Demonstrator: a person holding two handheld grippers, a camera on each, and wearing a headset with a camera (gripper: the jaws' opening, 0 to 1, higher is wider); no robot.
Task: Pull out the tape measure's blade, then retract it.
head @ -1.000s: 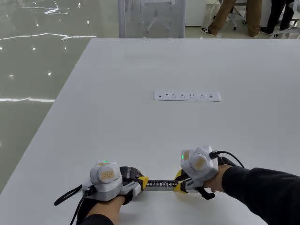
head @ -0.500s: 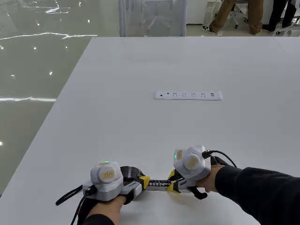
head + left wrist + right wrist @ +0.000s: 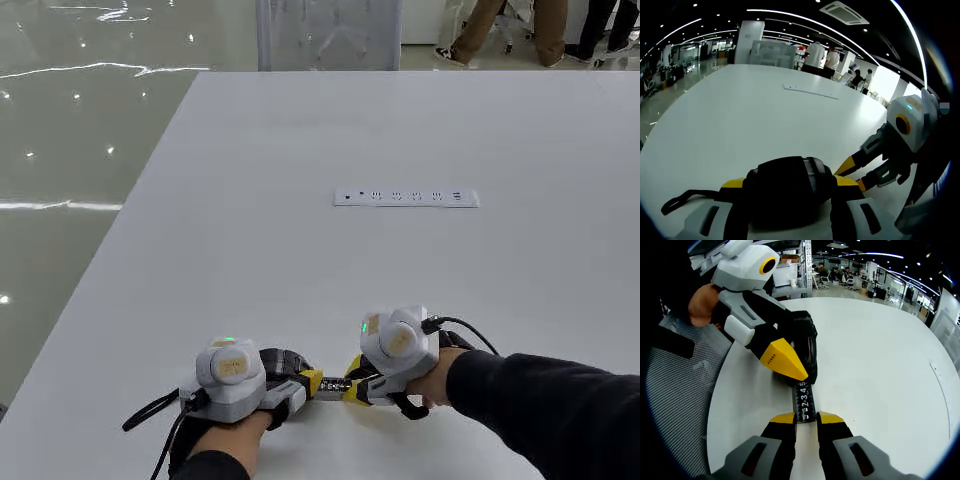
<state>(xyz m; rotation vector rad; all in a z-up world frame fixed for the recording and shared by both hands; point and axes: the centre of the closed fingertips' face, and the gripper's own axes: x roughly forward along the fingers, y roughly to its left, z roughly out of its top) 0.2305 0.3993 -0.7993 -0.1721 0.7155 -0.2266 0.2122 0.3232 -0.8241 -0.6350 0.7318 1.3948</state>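
Near edge of white table (image 3: 300, 150): left gripper (image 3: 308, 382) clenched around black tape measure case (image 3: 785, 190), which rests on the tabletop. Right gripper (image 3: 805, 417) pinches the blade (image 3: 804, 402) just beside the case; short numbered stretch exposed between them. Power strip (image 3: 406, 197) well apart, farther up the table

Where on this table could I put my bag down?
The white table is bare beyond the power strip and between it and the tools. Crowded at the near edge, where left tool and right tool hold the tape measure.
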